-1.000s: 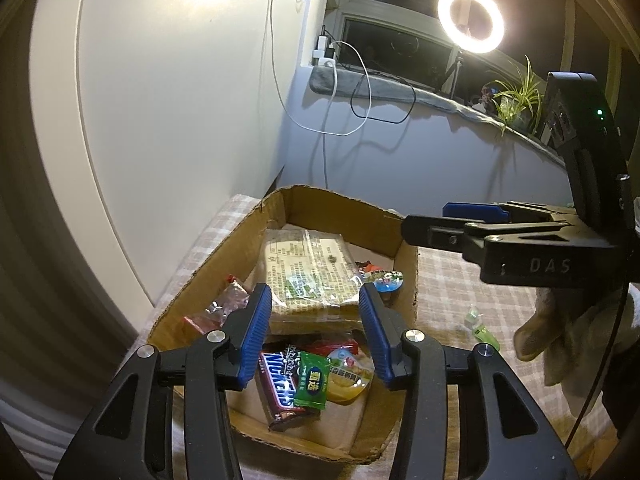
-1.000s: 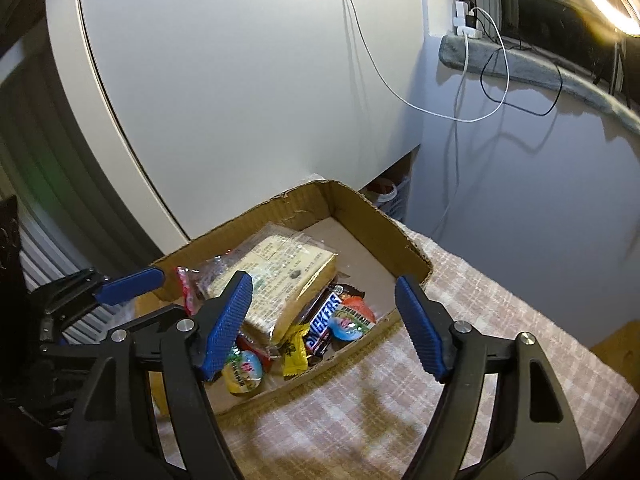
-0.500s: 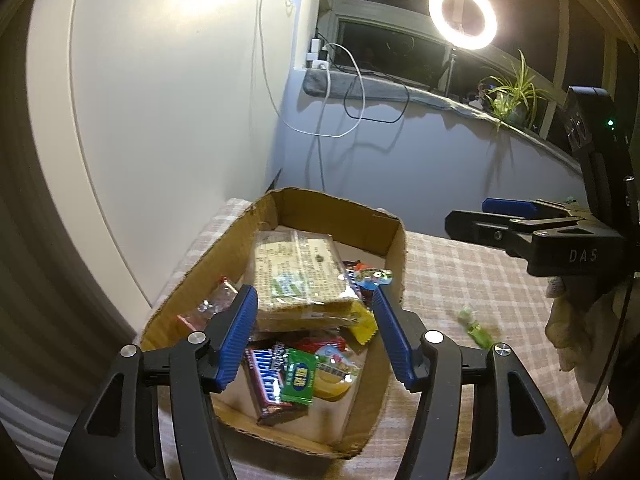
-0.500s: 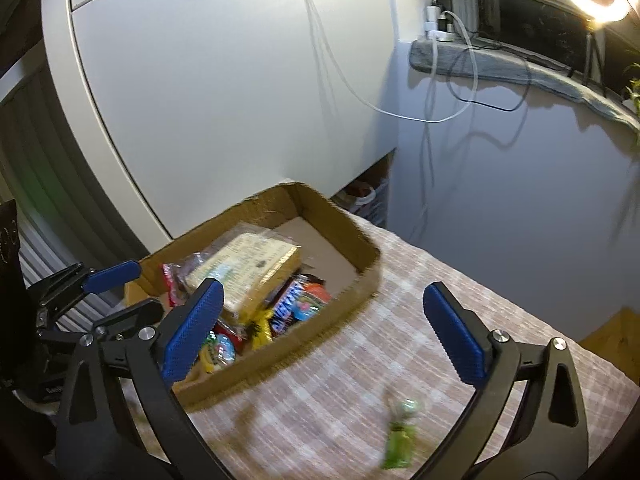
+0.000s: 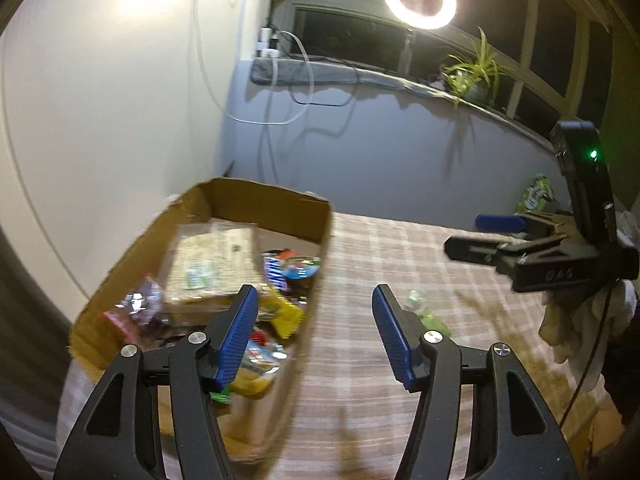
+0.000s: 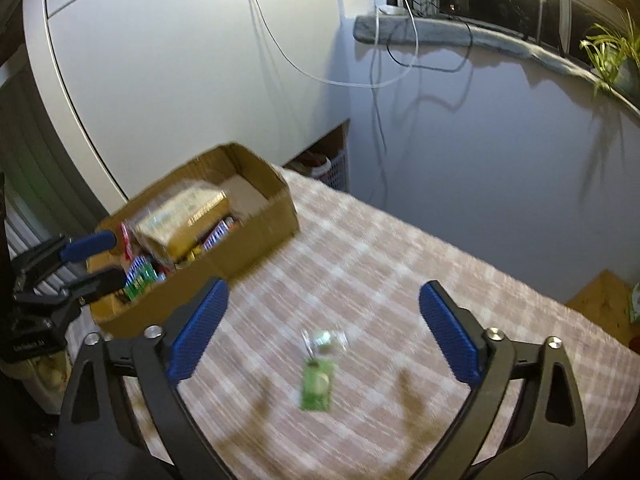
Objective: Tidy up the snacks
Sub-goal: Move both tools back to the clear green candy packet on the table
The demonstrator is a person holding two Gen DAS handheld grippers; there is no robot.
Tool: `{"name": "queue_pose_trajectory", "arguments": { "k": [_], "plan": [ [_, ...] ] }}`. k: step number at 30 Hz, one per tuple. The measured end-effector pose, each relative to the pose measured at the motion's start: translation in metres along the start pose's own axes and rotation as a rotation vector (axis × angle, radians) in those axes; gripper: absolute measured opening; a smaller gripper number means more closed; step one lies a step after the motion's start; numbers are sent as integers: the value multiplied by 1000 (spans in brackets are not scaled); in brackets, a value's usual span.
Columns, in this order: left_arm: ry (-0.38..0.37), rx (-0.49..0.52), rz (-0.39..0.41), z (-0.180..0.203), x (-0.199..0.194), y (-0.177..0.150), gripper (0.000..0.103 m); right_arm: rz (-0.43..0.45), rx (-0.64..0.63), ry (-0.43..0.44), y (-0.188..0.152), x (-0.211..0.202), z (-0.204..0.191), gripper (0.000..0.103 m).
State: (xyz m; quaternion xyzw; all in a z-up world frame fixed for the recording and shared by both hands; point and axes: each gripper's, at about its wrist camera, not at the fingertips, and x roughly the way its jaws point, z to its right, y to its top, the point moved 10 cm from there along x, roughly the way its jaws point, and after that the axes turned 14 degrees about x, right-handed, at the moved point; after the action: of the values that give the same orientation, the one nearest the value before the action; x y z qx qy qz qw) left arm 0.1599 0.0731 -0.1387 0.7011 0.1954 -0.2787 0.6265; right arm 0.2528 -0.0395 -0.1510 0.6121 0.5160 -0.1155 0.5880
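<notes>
One green snack packet point(image 6: 317, 385) lies loose on the checked tablecloth point(image 6: 400, 264), well apart from the cardboard box point(image 6: 256, 222), and it looks like the last piece you have to put away on this stretch of table. Beside its upper end sits something small and clear, too blurred to name. The box, at the table's far left corner near the wall, already holds most of the job: a large flat cracker pack point(image 5: 212, 256), chocolate bars and several small bright wrappers piled together.

Your right claw point(image 6: 324, 332) hangs above the packet with its blue pads spread wide and nothing between them, so the pickup is not yet made. Your left claw point(image 5: 312, 336) is also wide apart and empty, straddling the box's near wall.

Another green pack point(image 5: 534, 196) sits at the far right edge in the left view; whether it belongs to the task, you cannot tell.
</notes>
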Motion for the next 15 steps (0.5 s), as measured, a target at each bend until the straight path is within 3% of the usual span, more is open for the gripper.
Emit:
{"name": "queue_pose_trajectory", "arguments": {
  "k": [7,10,15],
  "plan": [
    [-97,-7,-26,25,18,2,34,-78,-26,7,-39,6,11,70],
    [-137,-4,-43,36,27,2,34,-132,-49,13,-59,16,11,55],
    [-176,35,-83,60,49,2,34,-176,-51,12,-79,29,13,50]
  ]
}}
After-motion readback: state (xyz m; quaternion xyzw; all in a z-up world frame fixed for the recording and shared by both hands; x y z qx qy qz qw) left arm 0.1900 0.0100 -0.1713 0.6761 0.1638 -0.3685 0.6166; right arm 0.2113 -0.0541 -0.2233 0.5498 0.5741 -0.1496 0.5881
